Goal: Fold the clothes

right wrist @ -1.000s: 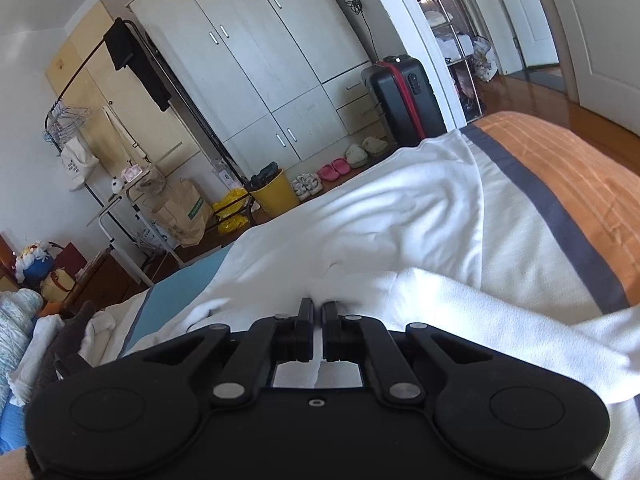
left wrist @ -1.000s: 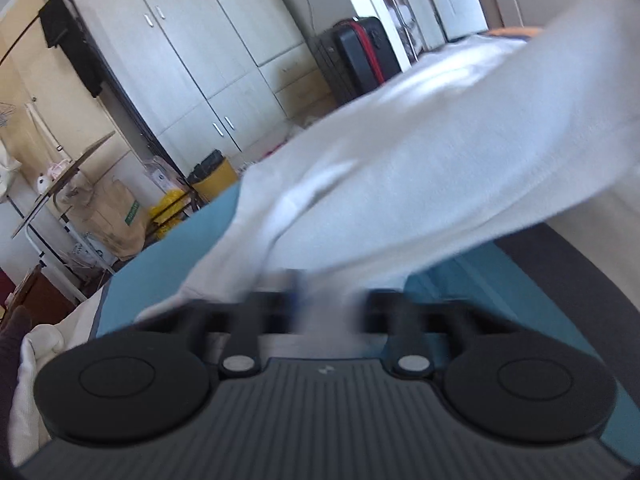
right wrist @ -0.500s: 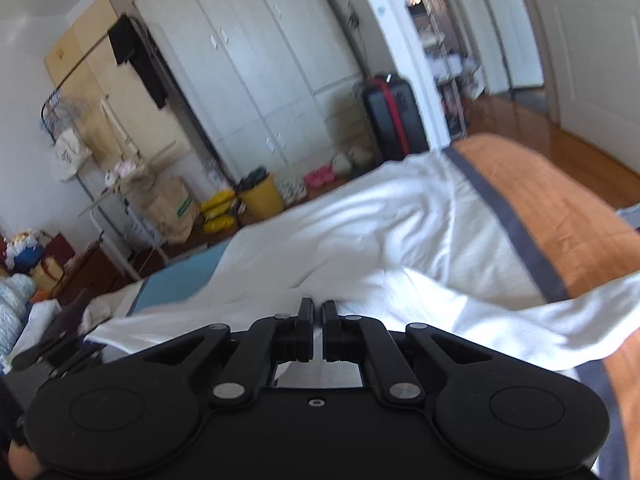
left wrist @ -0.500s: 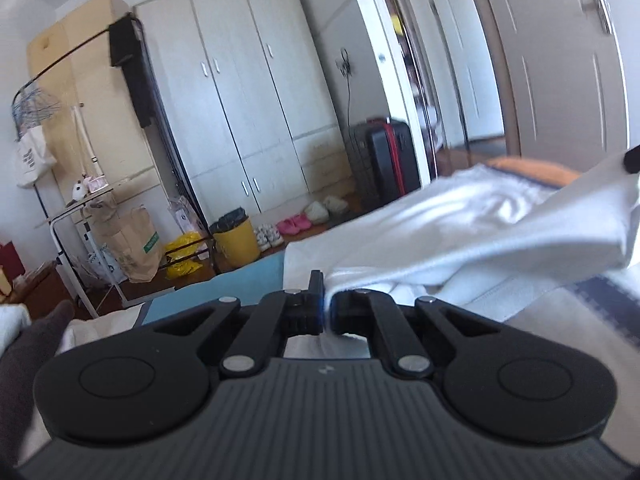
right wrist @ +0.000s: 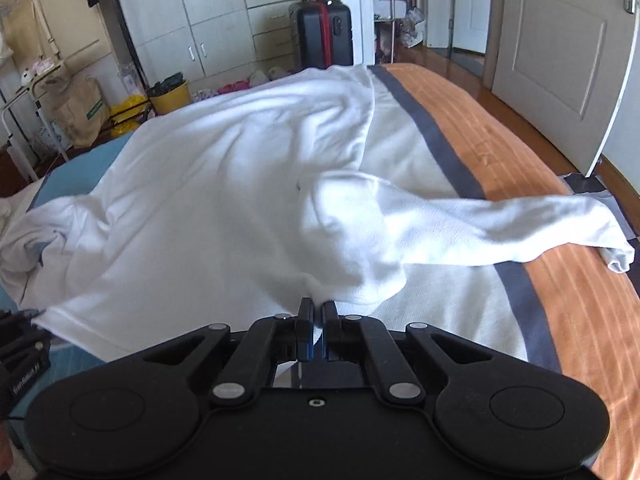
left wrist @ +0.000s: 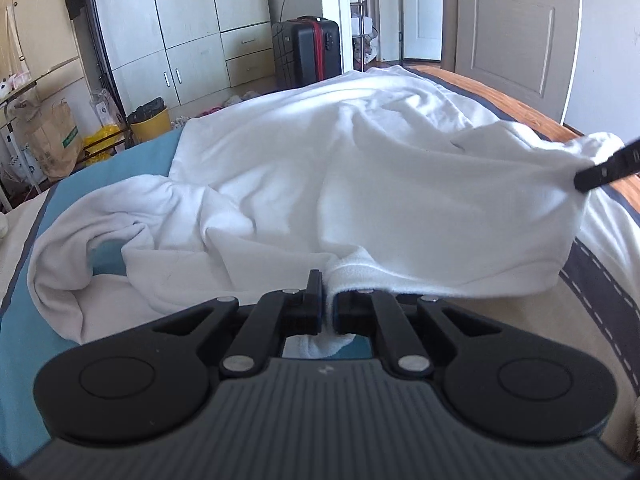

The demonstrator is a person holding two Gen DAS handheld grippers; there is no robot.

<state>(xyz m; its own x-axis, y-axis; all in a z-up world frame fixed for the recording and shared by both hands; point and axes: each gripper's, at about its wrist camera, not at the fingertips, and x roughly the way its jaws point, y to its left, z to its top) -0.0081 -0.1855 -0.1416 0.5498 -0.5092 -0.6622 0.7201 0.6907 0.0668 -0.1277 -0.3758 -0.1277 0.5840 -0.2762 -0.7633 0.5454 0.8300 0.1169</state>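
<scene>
Both your grippers, left [left wrist: 327,312] and right [right wrist: 316,334], stay clamped on the white fleece garment [left wrist: 360,184]. It has dropped from mid-air onto the striped bedspread [right wrist: 500,168], spread ready for folding.

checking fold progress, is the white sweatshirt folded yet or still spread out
Spread out, not folded: the white sweatshirt lies rumpled across the bed, one sleeve trailing sideways, hem pinched in both hand-held grippers.

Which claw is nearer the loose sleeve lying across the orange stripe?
Right. The right claw pinches the garment beside that sleeve; the left claw holds the opposite hem end.
</scene>
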